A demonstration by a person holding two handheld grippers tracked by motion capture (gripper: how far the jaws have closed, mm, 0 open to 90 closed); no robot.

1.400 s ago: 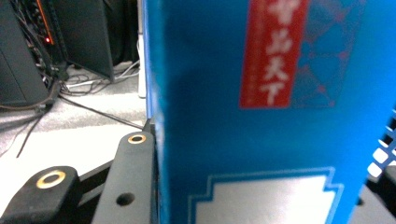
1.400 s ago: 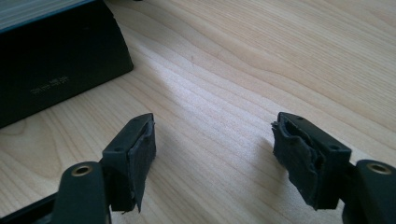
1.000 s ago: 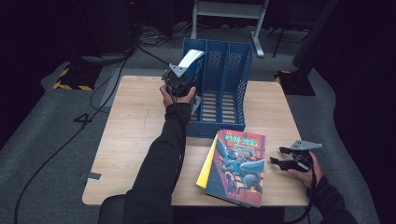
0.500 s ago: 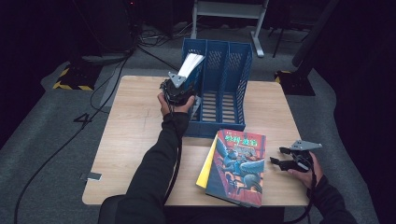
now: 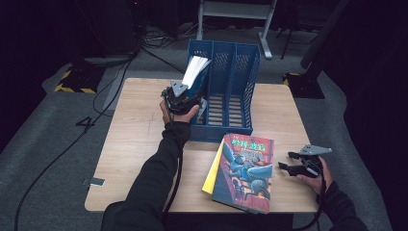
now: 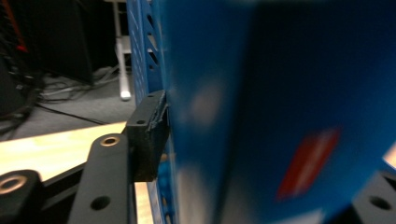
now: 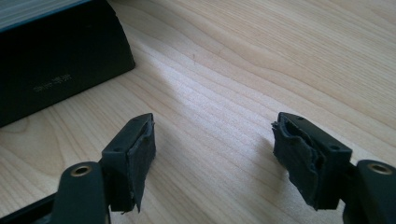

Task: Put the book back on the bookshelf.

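A: Since the blue book (image 5: 196,73) is already leaning in the left slot of the file rack (image 5: 230,91), white page edges up and tilted, I'd treat it as nearly placed. Looks like a paperback: light, flexes a bit, glossy cover so likely slick.

B: State of the left gripper (image 5: 182,99)?

A: Jaws have just been opening. In the left gripper view the book's cover (image 6: 280,116) sits between them, blurred and very close. One pad (image 6: 149,135) stands right at the cover by the rack's perforated wall; can't tell if it presses. I'd call it let go, book resting on the rack.

B: If it needs another hold?

A: Take it low near the spine, where it's stiffest. Pinching loose pages would fan them and slip.

B: Other side?

A: Right gripper (image 5: 296,162) sits low on the table (image 5: 134,130) near the right edge, jaws wide apart, nothing in them; the right gripper view has bare wood between the pads (image 7: 135,154). Just beside it lies a thick illustrated book (image 5: 245,171) flat on a yellow one (image 5: 212,171).

B: Handling on that one?

A: Thicker, so heavier, my guess. Lying flat, so get a jaw under the overhanging edge by the spine.
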